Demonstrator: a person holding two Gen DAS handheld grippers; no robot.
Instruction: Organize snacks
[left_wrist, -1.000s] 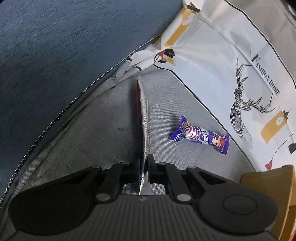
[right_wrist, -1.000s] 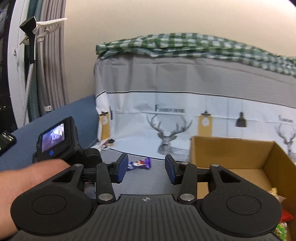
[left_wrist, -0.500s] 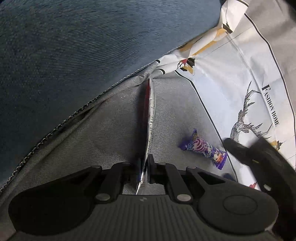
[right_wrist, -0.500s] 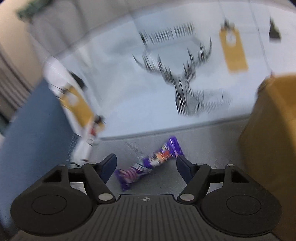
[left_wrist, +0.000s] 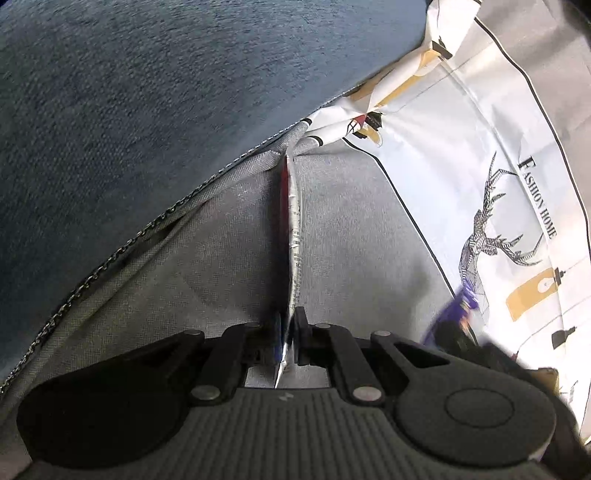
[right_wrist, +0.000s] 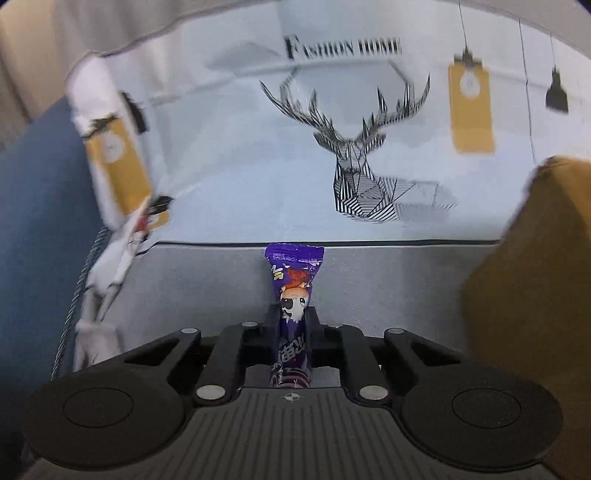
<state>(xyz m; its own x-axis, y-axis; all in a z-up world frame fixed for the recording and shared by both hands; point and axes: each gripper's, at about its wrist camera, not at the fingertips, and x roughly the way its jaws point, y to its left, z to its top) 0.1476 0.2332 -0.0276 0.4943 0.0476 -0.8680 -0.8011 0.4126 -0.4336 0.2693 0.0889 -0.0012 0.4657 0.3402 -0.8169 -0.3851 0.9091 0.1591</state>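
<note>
Purple snack between right tool pads

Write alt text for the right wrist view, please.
The right tool grips a purple snack packet above a grey cloth surface. Behind hangs a white cloth with a deer print; a cardboard box stands at right.

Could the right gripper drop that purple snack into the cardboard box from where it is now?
Probably yes. The right gripper is shut on the purple snack, and the cardboard box stands close by on its right with nothing visible between them. The box's opening is out of view, though.
</note>
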